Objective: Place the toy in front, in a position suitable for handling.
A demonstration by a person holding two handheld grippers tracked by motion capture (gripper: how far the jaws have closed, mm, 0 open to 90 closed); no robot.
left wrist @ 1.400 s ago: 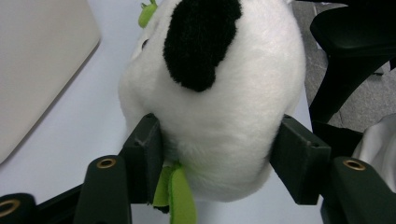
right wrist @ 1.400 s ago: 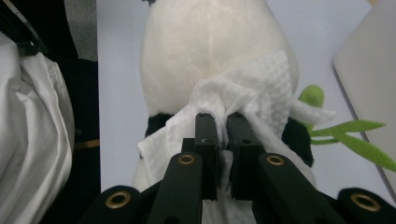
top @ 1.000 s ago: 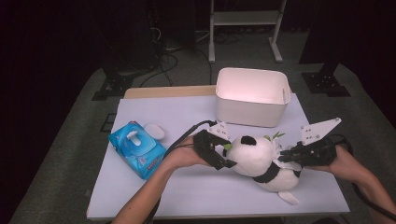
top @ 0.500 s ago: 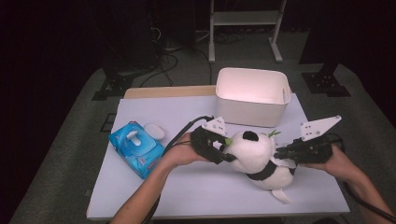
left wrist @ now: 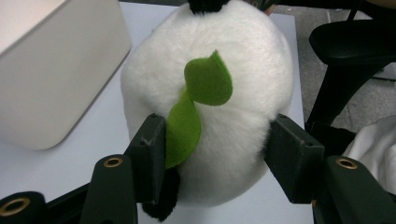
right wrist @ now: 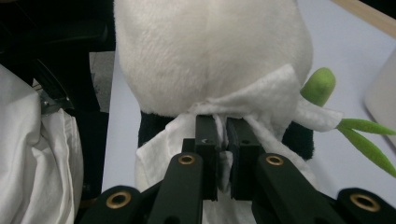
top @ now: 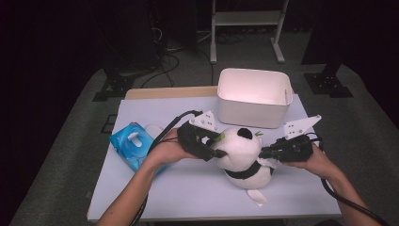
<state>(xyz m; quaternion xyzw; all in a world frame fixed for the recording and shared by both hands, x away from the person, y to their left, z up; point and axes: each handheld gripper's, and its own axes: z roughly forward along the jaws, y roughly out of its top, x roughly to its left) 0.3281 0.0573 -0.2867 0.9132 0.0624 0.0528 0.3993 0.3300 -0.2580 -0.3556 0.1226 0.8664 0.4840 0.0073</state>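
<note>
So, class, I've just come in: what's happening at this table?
A person is working on a panda plush toy with a tool in each hand. The left tool clamps the toy's white head from both sides, beside a green felt leaf. The right tool is pinched shut on a white tissue pressed against the toy's body, as if wiping it. A blue tissue pack lies to the left and a white bin stands behind.

The plush panda [top: 240, 153] hides the left gripper's [top: 217, 151] jaw tips.
</note>
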